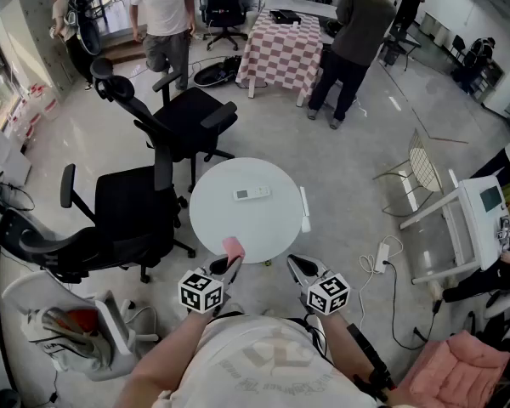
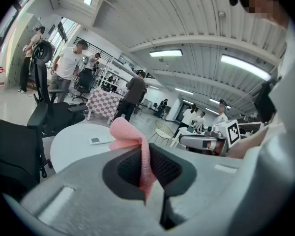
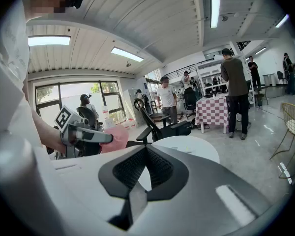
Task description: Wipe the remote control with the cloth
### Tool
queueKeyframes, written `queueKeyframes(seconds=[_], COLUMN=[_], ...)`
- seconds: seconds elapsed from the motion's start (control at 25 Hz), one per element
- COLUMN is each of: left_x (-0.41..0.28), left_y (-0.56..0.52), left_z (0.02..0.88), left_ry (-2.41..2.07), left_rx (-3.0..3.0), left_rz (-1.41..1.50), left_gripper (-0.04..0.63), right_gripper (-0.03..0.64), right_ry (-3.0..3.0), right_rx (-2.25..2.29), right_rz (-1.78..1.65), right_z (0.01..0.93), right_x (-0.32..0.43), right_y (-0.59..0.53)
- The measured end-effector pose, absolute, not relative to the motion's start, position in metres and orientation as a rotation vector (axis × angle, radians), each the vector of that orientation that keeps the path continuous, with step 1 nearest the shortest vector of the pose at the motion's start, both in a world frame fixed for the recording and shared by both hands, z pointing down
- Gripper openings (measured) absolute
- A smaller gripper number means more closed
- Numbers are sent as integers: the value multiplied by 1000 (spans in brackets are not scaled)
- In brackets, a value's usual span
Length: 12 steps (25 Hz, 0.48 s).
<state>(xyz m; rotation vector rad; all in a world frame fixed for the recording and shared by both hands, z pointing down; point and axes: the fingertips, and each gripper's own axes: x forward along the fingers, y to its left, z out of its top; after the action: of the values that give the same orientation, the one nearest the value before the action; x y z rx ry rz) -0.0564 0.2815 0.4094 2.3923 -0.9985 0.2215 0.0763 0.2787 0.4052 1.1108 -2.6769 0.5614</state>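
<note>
Holds the left gripper (image 1: pixel 227 269) low at the near edge of a round white table (image 1: pixel 211 228), pointed slightly downward. Grips a pink cloth (image 2: pixel 129 140) in it: jaws closed on one fold, pads pressed against it from both sides, the rest bunched above and ahead of the tips. In the head view, places the cloth over the table's near rim, apart from the remote (image 1: pixel 252 194).

Holds the right gripper (image 3: pixel 146 150) beside the left one, just off the table's near edge, at about the same tilt. Has its jaws fully together, pads touching, with nothing between them.

Shows the remote lying flat near the middle of the table, white, long side running across the head view, well apart from both grippers. Shows also a slim white stick (image 1: pixel 304 209) along the table's right rim; kind not discernible.

Around the table:
- at left, two black chairs (image 1: pixel 132 215);
- at right, on the floor, a power strip (image 1: pixel 381 256);
- further right, a wire chair (image 1: pixel 421 167);
- beyond, a checkered table (image 1: pixel 280 48), with persons (image 1: pixel 348 41) standing near it.
</note>
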Motion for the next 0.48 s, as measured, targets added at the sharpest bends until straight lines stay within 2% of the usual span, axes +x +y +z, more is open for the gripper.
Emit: queueKeyframes(seconds=[0.48], left_x=[-50], left_y=[287], left_z=[412], left_ry=[-936], left_rx=[2420], left_rz=[224], left_gripper=[26], right_gripper=[5], right_ry=[-2622], right_rx=[1207], right_rz=[558], right_z=[411], right_x=[85], right_y=[287])
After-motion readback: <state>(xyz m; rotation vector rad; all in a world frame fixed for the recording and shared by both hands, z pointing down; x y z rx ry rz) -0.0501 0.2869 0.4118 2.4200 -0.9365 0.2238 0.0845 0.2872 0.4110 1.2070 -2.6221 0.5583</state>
